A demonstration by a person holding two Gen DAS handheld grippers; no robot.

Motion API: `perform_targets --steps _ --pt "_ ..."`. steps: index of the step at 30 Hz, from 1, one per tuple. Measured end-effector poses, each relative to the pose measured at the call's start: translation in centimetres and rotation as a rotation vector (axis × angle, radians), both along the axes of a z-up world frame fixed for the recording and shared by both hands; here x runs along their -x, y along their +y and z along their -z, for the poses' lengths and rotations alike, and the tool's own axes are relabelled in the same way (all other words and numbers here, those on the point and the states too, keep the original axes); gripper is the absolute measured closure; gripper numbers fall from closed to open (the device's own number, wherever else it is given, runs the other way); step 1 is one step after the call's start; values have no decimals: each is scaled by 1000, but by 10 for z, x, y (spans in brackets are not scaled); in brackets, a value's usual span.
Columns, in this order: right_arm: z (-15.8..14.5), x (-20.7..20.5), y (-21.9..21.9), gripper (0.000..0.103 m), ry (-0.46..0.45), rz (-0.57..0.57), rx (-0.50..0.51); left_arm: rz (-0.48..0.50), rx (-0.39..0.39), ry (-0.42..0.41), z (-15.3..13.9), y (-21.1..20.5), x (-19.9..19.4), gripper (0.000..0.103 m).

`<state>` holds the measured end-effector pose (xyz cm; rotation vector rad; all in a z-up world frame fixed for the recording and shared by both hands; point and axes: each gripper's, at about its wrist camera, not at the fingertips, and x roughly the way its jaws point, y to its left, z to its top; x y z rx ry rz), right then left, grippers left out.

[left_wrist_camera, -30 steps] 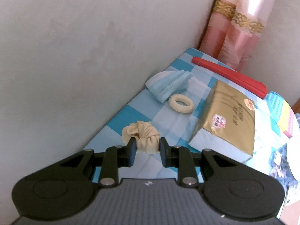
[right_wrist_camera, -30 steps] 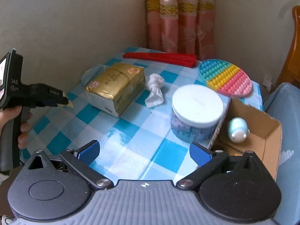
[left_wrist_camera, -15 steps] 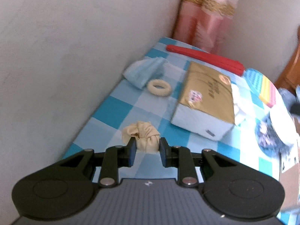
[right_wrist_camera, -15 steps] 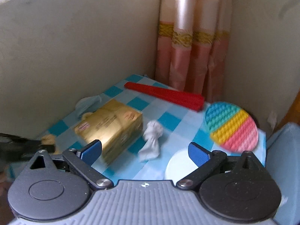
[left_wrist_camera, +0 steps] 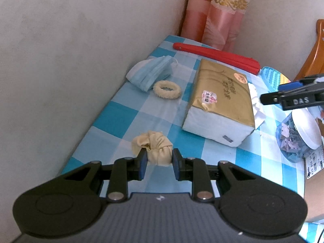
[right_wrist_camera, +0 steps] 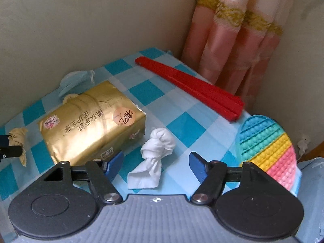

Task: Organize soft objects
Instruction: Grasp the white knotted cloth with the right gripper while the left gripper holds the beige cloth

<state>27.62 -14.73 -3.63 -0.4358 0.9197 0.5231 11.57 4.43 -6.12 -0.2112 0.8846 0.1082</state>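
**Left jaws on beige cloth, right jaws open above white cloth**

The left gripper [left_wrist_camera: 157, 161] has its jaws closed on the knotted beige cloth [left_wrist_camera: 154, 147], near the table [left_wrist_camera: 113, 119] left edge. The right gripper [right_wrist_camera: 156, 165] is wide open and empty, with the white knotted cloth [right_wrist_camera: 155, 158] between its fingers; touching or not, I cannot tell. The gold tissue pack [right_wrist_camera: 91, 121] half hides the blue masks [right_wrist_camera: 76, 79]. "DAS" is readable on the right gripper in the left view. The right gripper has come closer since before.
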Motion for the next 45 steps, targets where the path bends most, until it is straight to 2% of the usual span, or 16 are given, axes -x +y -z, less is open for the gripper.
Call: perform_targets --steps 5,7,11,15,18,19,25,31,39,45 --pt "18 -23 6 32 93 16 -7 1 -4 -4 1 -1 -3 79" --pt "23 -30 8 38 115 27 -6 -3 -7 -6 2 0 -4 79" --pt "30 -37 13 42 154 26 -14 -7 -4 0 3 2 -7 79" --pt "35 -38 16 55 149 29 5 -7 -7 6 4 2 -8 79" --pt "36 -38 17 70 134 37 20 -4 -10 8 4 2 -10 79" --pt "35 -37 16 71 136 40 18 -4 -11 9 4 2 -10 79" --pt "23 -28 14 73 110 43 6 14 -19 16 3 0 -9 79" --pt "-2 -5 8 73 89 32 -29 52 -17 27 -4 -1 -3 79" --pt "-43 57 -8 73 63 -11 -72 126 -53 24 -25 -9 24 79" --pt "-69 104 -37 72 44 8 -75 196 -96 10 -40 -22 48 79"
